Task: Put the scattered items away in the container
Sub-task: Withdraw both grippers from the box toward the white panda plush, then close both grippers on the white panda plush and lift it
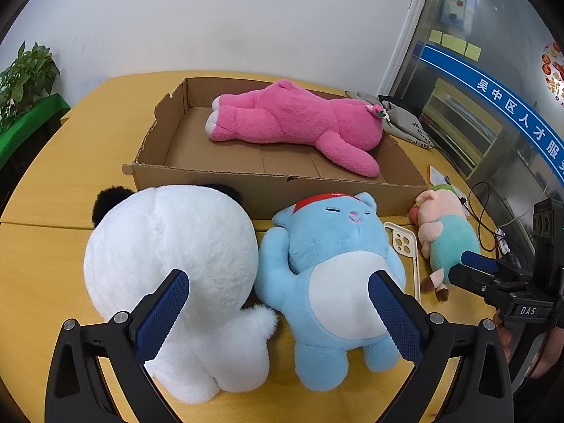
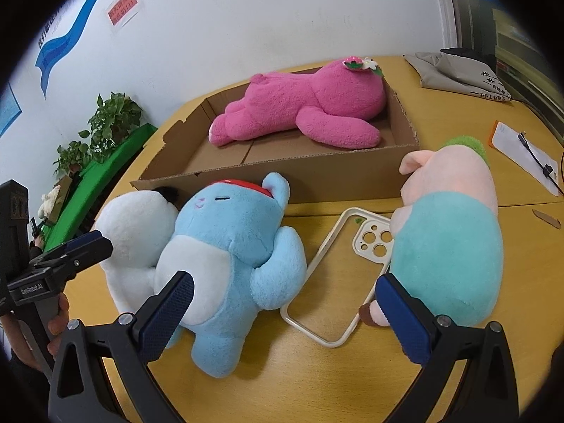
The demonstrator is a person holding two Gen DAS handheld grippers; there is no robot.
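Grippers hover, fingers [image 1: 165, 312] apart (both seemingly empty), over plush toys [image 1: 328, 275].

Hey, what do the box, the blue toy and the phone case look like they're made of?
Box: brown corrugated cardboard, matte, with perforated torn edges. Blue toy: soft plush fabric with fuzzy pile, likely stuffed. Phone case: cream rim looks like smooth plastic or silicone, the back clear, since the table shows through.

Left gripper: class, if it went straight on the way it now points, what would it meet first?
Probably the seam where the white plush and the blue plush touch; the open left gripper straddles both. Which it meets first is unclear.
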